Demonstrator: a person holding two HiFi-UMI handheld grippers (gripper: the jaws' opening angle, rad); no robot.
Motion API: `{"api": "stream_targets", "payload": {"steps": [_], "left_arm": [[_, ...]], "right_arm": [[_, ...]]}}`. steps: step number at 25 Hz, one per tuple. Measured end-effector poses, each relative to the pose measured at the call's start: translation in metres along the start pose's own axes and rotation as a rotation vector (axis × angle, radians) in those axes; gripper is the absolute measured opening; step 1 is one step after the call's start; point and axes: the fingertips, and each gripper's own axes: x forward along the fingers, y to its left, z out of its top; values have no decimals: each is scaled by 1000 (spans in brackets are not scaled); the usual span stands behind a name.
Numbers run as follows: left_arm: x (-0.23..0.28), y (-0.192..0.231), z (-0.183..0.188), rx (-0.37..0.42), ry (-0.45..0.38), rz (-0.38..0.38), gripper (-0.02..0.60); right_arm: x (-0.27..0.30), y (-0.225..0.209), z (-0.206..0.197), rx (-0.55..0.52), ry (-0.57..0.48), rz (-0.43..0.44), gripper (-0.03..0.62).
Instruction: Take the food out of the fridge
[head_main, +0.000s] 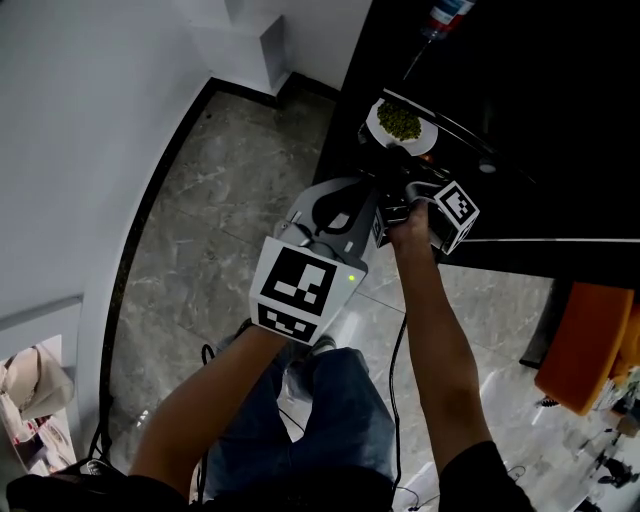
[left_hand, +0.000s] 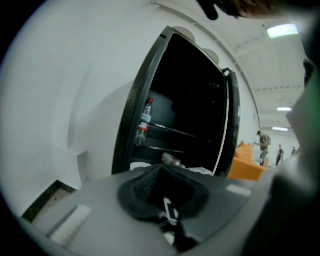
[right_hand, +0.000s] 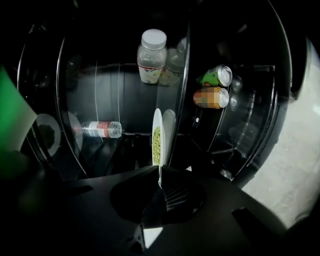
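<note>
Task thing: a white plate (right_hand: 157, 137) of green food (head_main: 398, 120), likely peas or beans, is seen at the mouth of the open fridge (left_hand: 131, 107), just in front of its shelves.
Right hand-held gripper (right_hand: 160, 174): it is closed narrowly on the near rim of the plate, and the rim is pinched between the jaws.
Left hand-held gripper (left_hand: 161, 172): it is held outside the fridge, short of the opening. Its jaws appear drawn together and nothing is seen between them.
Support of the plate: whether the plate rests on a fridge shelf or is carried by the grip alone cannot be told.
Other contents of the fridge: a white-capped jar (right_hand: 151, 55) is seen high at the back, a plastic bottle (right_hand: 102, 129) is lying on its side on a lower shelf, and two cans (right_hand: 216, 76) are stacked at the right side of the fridge.
Done so far: the fridge is open and the plate is gripped.
Left to do: the plate is judged not yet clear of the fridge. It has to be drawn out level and set down somewhere outside, though no counter is seen in these views.
Risk: with only the rim pinched, the plate could tip and the food could be spilled.
</note>
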Motion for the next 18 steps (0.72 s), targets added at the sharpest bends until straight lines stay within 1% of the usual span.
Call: {"api": "stream_targets", "payload": {"steps": [8,13,18], "left_arm": [[2,2,-2,-24,22,5,3],[-2,0,0,-21,25,2,3],[-7,2,0,-16,35,5,3]], "right_arm": [[-13,-5,-6,33,7,-3,12],[-10,-3,-5,55,1,16,15],[-6,-5,1,63,-21,-9,12]]}}
